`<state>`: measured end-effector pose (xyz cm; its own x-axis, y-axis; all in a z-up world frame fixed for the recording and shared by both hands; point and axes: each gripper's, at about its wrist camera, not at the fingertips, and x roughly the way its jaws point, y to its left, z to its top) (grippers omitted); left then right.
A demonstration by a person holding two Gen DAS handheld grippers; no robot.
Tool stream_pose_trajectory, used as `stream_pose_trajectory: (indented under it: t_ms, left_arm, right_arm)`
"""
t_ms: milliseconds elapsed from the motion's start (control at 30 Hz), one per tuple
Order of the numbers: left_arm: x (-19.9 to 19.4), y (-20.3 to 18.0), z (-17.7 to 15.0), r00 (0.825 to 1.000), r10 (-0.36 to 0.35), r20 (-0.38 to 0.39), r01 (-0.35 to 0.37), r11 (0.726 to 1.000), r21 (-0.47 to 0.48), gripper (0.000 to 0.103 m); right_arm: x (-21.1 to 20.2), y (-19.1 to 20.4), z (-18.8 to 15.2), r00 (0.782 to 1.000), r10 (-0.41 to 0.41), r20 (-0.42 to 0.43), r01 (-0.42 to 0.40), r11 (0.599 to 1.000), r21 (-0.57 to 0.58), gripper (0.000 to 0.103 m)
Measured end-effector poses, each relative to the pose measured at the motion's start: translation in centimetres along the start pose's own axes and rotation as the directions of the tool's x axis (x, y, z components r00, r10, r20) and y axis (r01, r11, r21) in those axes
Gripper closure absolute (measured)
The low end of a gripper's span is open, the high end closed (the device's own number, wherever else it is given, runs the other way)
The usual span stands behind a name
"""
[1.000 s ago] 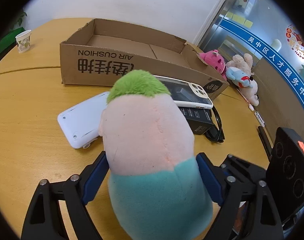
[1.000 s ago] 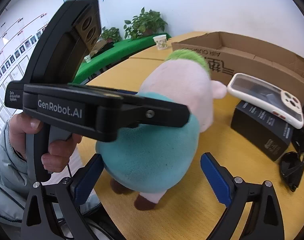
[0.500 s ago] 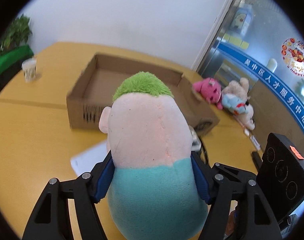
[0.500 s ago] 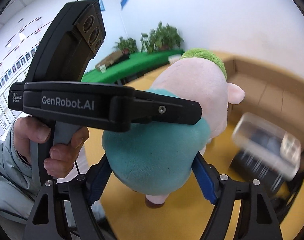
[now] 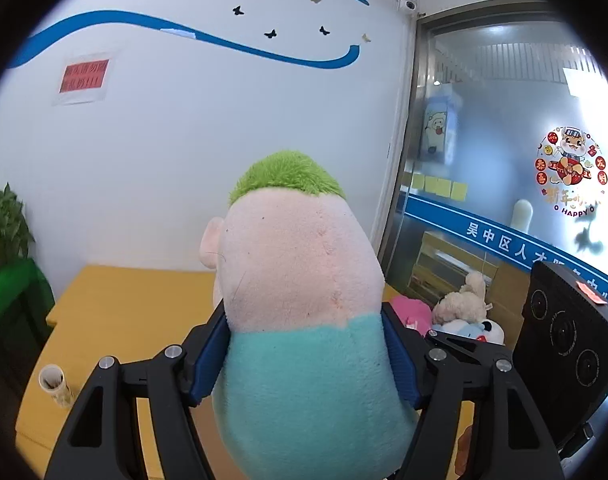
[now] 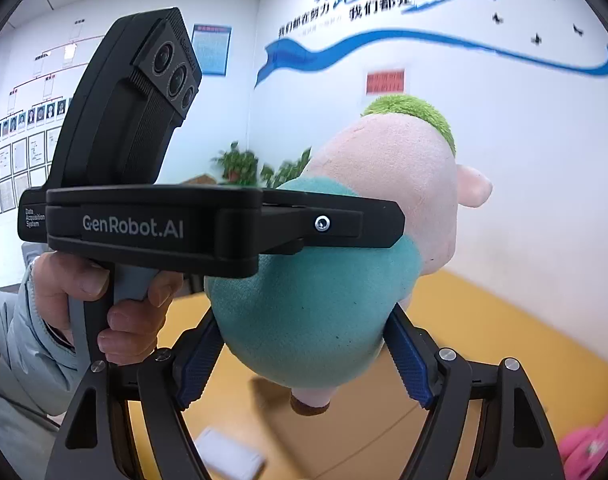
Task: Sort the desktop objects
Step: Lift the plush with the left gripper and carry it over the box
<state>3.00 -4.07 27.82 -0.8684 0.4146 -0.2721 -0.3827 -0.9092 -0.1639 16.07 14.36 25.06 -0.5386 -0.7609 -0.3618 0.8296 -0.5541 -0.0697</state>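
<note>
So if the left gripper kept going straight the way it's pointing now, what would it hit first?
The left gripper already clamps the plush toy, which blocks the line ahead. Beyond it, probably the white wall; depth is unclear.

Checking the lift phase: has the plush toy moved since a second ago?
Yes. The plush toy has gone up: it stood on the table before the cardboard box; now it hangs above the tabletop against the wall.
</note>
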Motion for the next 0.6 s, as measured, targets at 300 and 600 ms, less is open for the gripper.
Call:
stream_pose_trajectory:
  t_ms: [300,600]
  left_arm:
    - [7.7,4.4,3.8,0.998,0.019,-0.060,-0.021,0.999,-0.024,0.034]
    - [19.2,12.6,-3.4,0.942,0.022,-0.335,-0.084,0.981,-0.173,0.035]
  right_arm:
    - [3.7,-7.6,3.9,0.999,0.033,0.000,-0.033,0.999,0.032,0.027]
    - [13.2,-15.8,-4.9,0.979,0.146,-0.144,-0.103,0.958,0.266,0.027]
